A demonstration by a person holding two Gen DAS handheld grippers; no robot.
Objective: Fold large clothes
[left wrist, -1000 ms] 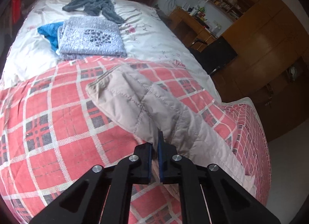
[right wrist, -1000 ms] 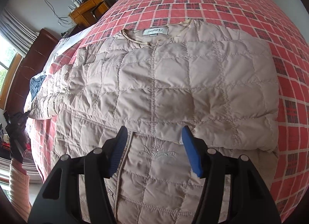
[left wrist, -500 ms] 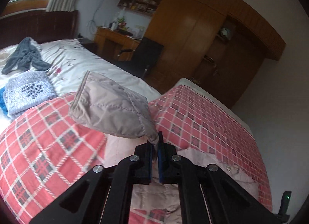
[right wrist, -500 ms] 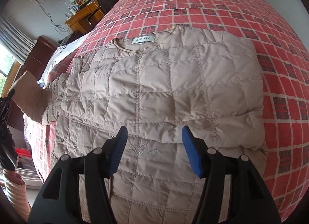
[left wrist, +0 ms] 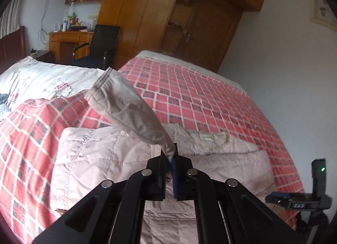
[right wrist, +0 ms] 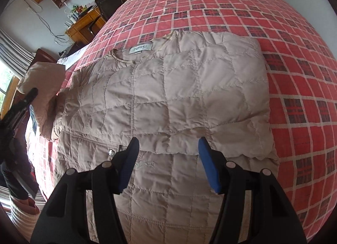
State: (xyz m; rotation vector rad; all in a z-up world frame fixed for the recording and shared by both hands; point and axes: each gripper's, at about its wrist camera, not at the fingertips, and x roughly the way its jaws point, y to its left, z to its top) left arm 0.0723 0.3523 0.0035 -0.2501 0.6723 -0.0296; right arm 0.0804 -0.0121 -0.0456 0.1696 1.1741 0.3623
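A beige quilted jacket (right wrist: 179, 88) lies flat on the red plaid bedspread (right wrist: 294, 58), collar label toward the far side, one side folded over the front. My left gripper (left wrist: 171, 159) is shut on the jacket's sleeve (left wrist: 126, 109), which is lifted off the bed and hangs above the jacket body (left wrist: 101, 159). In the right wrist view the raised sleeve (right wrist: 44, 84) and the left gripper (right wrist: 31, 94) show at the left edge. My right gripper (right wrist: 168, 155) hovers open over the jacket's lower front, nothing between its fingers.
A white floral sheet (left wrist: 42, 79) covers the bed's far left part. A wooden desk (left wrist: 69, 39), a black chair (left wrist: 99, 46) and a tall wooden wardrobe (left wrist: 168, 16) stand beyond the bed. A person's leg and sleeve (right wrist: 14, 172) are at the left bedside.
The left gripper has lifted the sleeve off the bedspread and swung it toward the jacket body. The right gripper stayed open and drifted slightly closer over the jacket.
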